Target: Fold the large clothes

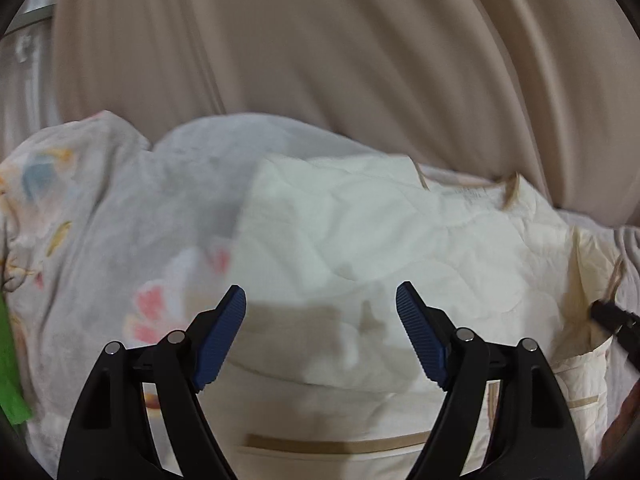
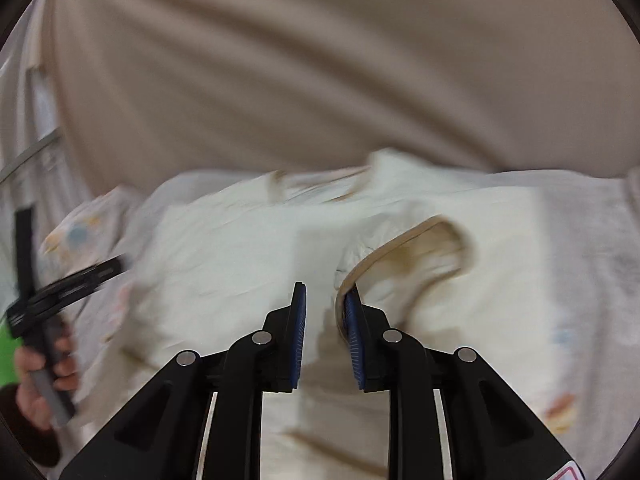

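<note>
Evidently my right tool [image 2: 325, 322] stood narrowly parted, the tan-trimmed edge [image 2: 404, 242] of the cream garment [image 2: 224, 256] lying against its right pad, though blur hid whether the pads pinched it; I judged I had it there to draw that edge over for a fold; my left tool [image 1: 321, 320] hovered wide open and empty above the same garment, ready for another hold; the garment lay spread on a floral blanket [image 1: 80, 216] before beige curtains [image 1: 320, 40], so it could flatten.
</note>
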The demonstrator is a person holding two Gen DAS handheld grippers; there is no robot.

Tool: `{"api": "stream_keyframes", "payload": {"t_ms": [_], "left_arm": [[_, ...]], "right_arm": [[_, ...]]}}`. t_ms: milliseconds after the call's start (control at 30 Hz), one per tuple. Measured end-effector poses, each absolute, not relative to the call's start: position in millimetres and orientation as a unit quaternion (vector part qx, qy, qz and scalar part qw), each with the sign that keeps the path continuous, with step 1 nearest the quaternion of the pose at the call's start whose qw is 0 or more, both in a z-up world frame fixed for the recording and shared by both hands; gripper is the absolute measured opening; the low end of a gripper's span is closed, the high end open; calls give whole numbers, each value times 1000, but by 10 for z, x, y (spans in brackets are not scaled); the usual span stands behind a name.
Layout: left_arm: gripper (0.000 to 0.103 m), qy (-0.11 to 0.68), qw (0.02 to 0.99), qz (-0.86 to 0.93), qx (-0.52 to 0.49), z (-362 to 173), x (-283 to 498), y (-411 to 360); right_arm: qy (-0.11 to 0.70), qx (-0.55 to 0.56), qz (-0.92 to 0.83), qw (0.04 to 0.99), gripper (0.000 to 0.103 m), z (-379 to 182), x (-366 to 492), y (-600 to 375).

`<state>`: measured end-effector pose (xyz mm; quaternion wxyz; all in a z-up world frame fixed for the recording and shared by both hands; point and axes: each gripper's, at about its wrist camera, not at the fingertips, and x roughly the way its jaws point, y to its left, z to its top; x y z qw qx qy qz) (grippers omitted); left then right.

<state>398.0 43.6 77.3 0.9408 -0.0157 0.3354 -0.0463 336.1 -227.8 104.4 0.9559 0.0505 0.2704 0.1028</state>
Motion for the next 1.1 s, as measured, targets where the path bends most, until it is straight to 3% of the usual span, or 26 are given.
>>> {"api": "stream_keyframes", "payload": {"t_ms": [100,167,267,467,500,533,667,733,833,1000,1100], "left_arm": [[75,356,934,-26,23,517,4187,121],[78,370,928,-9,37,293,4324,53],[81,360,932,0,41,278,4367,138],[83,360,931,45,44,278,4493,673],[83,366,929,45,26,265,4503,775],[83,373,927,38,-1,260,4494,876],[85,377,925,35,-43,214,4421,1053],[93,376,924,45,-57,180,4373,1117],[94,391,915,31,-92,167,4226,1286],[93,451,884,-54,-113,118,3619,1559],[94,490,859,-93,-119,-29,3163,1716]], "right_arm": [[286,-22,125,950,22,878,3587,-1729],[315,-59,119,940,10,690,3774,-1604],[326,-107,80,936,5,551,3905,-1808],[301,41,-30,952,1,749,3768,-3352],[296,69,-68,950,14,773,3692,-3602],[286,96,-69,951,38,802,3612,-3766],[253,108,-73,959,41,1016,3378,-3749],[231,78,-64,968,43,1139,3246,-3668],[226,83,-72,968,45,1199,3063,-3739],[309,114,-39,943,47,966,2430,-3918],[365,132,1,922,56,637,1779,-3874]]}}
